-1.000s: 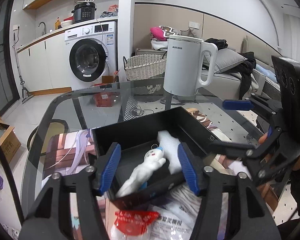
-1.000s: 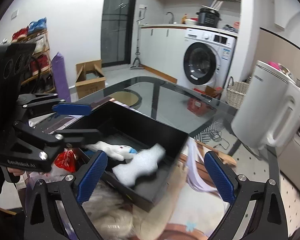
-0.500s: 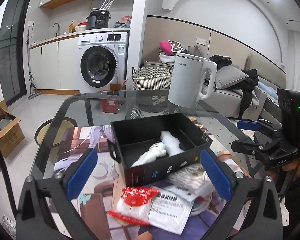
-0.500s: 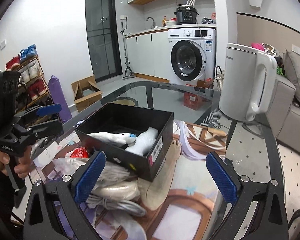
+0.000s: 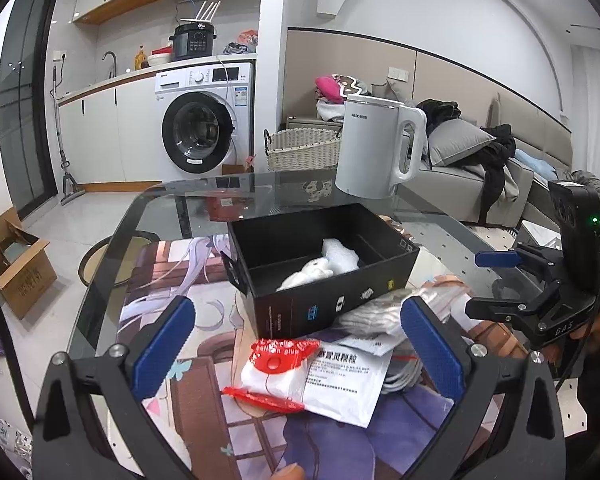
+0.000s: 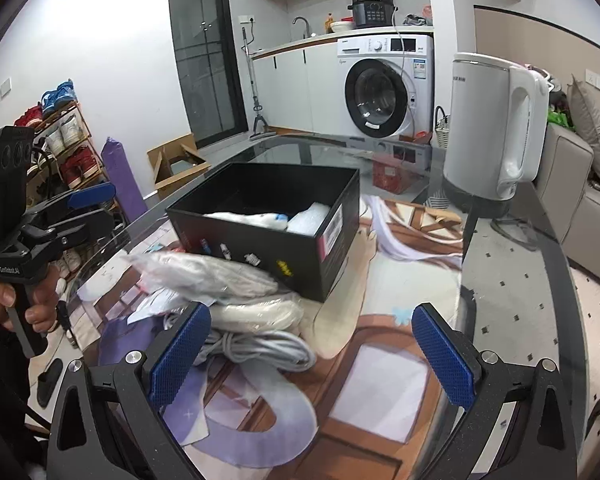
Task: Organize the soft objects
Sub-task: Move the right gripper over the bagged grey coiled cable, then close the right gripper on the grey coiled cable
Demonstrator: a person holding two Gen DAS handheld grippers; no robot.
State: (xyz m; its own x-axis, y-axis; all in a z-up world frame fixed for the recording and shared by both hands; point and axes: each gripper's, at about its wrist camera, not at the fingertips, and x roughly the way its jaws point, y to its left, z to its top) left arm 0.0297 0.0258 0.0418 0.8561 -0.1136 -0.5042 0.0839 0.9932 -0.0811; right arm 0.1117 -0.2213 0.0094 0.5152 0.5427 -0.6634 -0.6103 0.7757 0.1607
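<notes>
A black box (image 5: 340, 296) (image 6: 260, 248) stands on the printed mat. Inside lie a white plush toy (image 5: 304, 278) (image 6: 244, 218) and a white foam piece (image 5: 340, 258) (image 6: 310, 218). In front of it lie a white packet with a red-printed bag (image 5: 300, 372), a bagged grey cloth (image 6: 204, 272), a cream bundle (image 6: 256, 312) and a grey cable coil (image 6: 260, 350). My left gripper (image 5: 296, 352) is open and empty above the packet. My right gripper (image 6: 312, 354) is open and empty, near the cable.
A white electric kettle (image 5: 374, 148) (image 6: 496, 128) stands on the glass table (image 5: 260, 188) behind the box. The right gripper shows at the right of the left wrist view (image 5: 540, 292). Washing machine, wicker basket, sofa and cardboard box lie beyond the table.
Both grippers have pulled back and up from the box. The left jaws have opened wide and the plush toy now lies loose in the box.
</notes>
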